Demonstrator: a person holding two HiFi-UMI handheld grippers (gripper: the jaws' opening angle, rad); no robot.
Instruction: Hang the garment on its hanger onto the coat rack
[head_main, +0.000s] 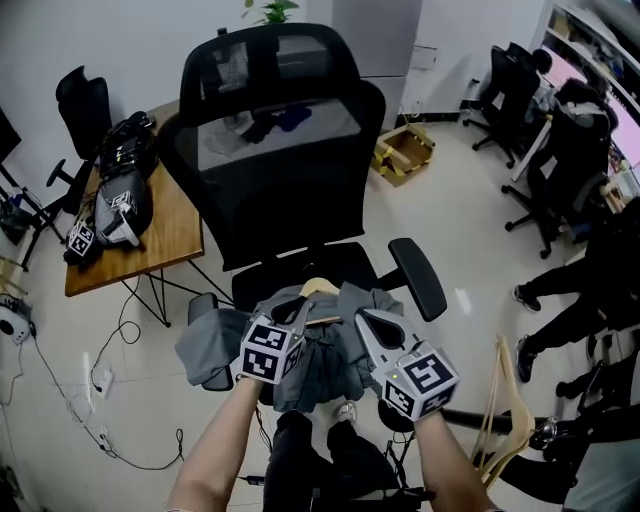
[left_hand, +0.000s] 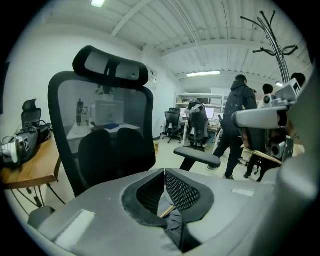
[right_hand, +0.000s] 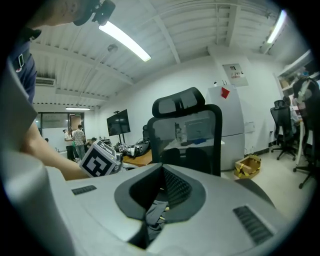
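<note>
A grey garment (head_main: 215, 340) on a wooden hanger (head_main: 318, 288) lies over the seat of a black office chair (head_main: 270, 150). My left gripper (head_main: 303, 312) is shut at the hanger's left shoulder. In the left gripper view a strip of the wooden hanger (left_hand: 167, 210) and dark cloth (left_hand: 176, 225) sit between the closed jaws. My right gripper (head_main: 365, 322) is shut on the garment's right side, with grey cloth (right_hand: 156, 210) pinched between its jaws. The coat rack (left_hand: 272, 35) shows its curved hooks at the upper right of the left gripper view.
The chair's armrest (head_main: 418, 275) juts out to the right of the garment. A wooden desk (head_main: 160, 230) with gear stands at the left. A cardboard box (head_main: 403, 152) lies on the floor behind. People (head_main: 590, 280) and more chairs are at the right; spare wooden hangers (head_main: 500, 400) hang low right.
</note>
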